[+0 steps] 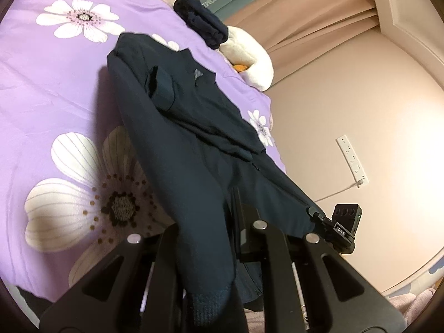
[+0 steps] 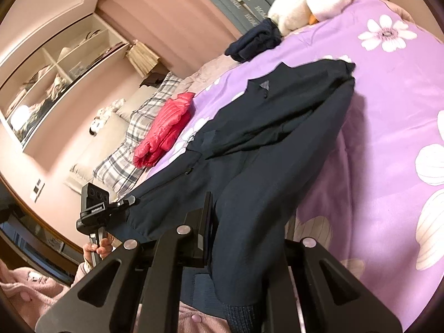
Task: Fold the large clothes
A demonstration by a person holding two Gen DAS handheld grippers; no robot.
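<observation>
The dark navy jacket (image 1: pixel 177 127) lies stretched over the purple floral bedspread (image 1: pixel 50 88), its hem end lifted off it. The left gripper (image 1: pixel 236 208) and the right gripper (image 2: pixel 213 216) each clamp that hem. Beyond the jacket's collar sit a folded navy garment (image 2: pixel 251 44) and a white plush toy (image 2: pixel 308 4).
</observation>
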